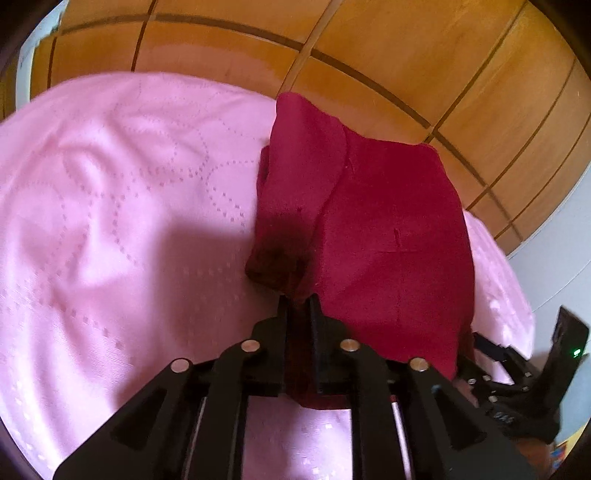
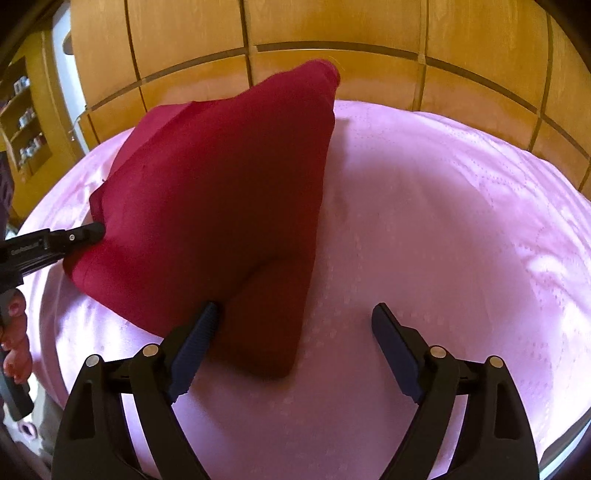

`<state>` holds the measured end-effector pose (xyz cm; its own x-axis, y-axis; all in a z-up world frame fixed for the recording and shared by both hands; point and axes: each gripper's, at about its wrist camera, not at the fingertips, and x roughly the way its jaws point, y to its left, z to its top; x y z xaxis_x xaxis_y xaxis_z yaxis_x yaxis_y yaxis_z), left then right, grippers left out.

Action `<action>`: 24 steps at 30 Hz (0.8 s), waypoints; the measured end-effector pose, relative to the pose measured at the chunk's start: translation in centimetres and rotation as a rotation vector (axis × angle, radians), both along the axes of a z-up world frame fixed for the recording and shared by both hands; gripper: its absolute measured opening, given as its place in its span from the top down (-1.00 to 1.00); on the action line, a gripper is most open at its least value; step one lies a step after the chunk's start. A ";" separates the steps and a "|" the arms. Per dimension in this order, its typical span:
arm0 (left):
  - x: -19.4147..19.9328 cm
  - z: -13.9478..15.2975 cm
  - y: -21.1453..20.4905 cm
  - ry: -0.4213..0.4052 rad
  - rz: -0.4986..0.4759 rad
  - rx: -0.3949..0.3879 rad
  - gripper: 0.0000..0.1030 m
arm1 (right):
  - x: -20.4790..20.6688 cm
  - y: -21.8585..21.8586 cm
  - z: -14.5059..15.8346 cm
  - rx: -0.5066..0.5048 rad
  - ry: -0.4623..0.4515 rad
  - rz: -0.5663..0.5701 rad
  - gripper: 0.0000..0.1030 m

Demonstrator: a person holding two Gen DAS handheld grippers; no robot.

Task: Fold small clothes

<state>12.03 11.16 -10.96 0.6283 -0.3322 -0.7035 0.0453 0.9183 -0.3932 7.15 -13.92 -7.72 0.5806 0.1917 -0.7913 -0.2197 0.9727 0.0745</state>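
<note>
Your left claw (image 1: 298, 301) pinches a bunched fold of the dark red garment (image 1: 391, 236), which lies on the pink bedspread (image 1: 110, 221). Wooden wardrobe panels (image 1: 369, 48) stand behind; the other claw (image 1: 517, 373) shows at right.

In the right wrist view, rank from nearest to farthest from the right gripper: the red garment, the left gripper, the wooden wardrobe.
From the right gripper, whose jaws stand open:
1. Red garment: its near corner lies between the fingers, beside the left one.
2. Left gripper: far left, clamped on the garment's edge.
3. Wooden wardrobe: behind the pink bedspread, at top.
</note>
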 end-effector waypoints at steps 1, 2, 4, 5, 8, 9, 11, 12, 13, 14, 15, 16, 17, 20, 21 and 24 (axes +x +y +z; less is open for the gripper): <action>-0.2 0.3 -0.1 -0.004 0.006 0.016 0.56 | 0.1 -0.3 0.2 0.009 0.005 0.002 -0.68; -0.5 0.8 -0.1 -0.010 0.016 0.024 0.48 | 0.2 -0.5 0.2 0.014 0.006 0.002 -0.74; -1.0 2.1 0.2 -0.030 0.040 0.019 0.20 | 0.1 -1.2 0.7 0.029 0.004 0.001 -0.76; -1.5 3.2 0.3 -0.062 0.057 0.016 0.16 | 0.0 -1.6 1.2 0.040 -0.003 -0.001 -0.76; -2.0 6.2 -0.3 -0.170 0.090 0.060 -0.06 | -0.2 -2.6 2.3 0.068 -0.036 -0.020 -0.81; -1.9 7.2 -0.9 -0.201 0.091 0.080 -0.08 | -0.3 -3.2 2.9 0.082 -0.056 -0.038 -0.84; -1.3 8.5 -2.2 -0.243 0.063 0.103 -0.13 | -0.1 -4.4 3.8 0.112 -0.090 -0.084 -0.89; -0.7 9.0 -3.4 -0.259 0.031 0.117 -0.15 | 0.0 -4.8 4.1 0.121 -0.096 -0.101 -0.89; 0.0 9.3 -4.6 -0.265 0.005 0.131 -0.15 | 0.3 -5.2 4.3 0.128 -0.098 -0.118 -0.89; 0.5 9.5 -5.4 -0.268 -0.014 0.141 -0.15 | 0.7 -5.7 4.5 0.130 -0.096 -0.141 -0.89; 1.2 9.4 -6.9 -0.272 -0.053 0.165 -0.18 | 1.0 -6.1 4.5 0.128 -0.093 -0.157 -0.89; 2.2 9.1 -8.5 -0.275 -0.108 0.209 -0.20 | 1.3 -6.5 4.6 0.124 -0.089 -0.175 -0.89; 3.0 8.7 -9.4 -0.273 -0.137 0.236 -0.19 | 1.8 -6.9 4.7 0.120 -0.084 -0.202 -0.89; 6.4 5.6 -11.4 -0.203 -0.188 0.379 -0.19 | 2.8 -8.0 4.9 0.125 -0.076 -0.258 -0.89; 7.2 4.5 -11.3 -0.157 -0.188 0.403 -0.21 | 3.3 -8.4 5.1 0.135 -0.071 -0.272 -0.89; 7.0 2.6 -9.7 -0.145 -0.185 0.333 -0.21 | 5.0 -8.4 5.7 0.142 -0.084 -0.275 -0.89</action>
<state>18.99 1.44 -8.39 0.6798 -0.2178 -0.7003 0.2543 0.9656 -0.0534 12.19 -22.30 -2.06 0.6884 0.1237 -0.7147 0.0385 0.9777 0.2062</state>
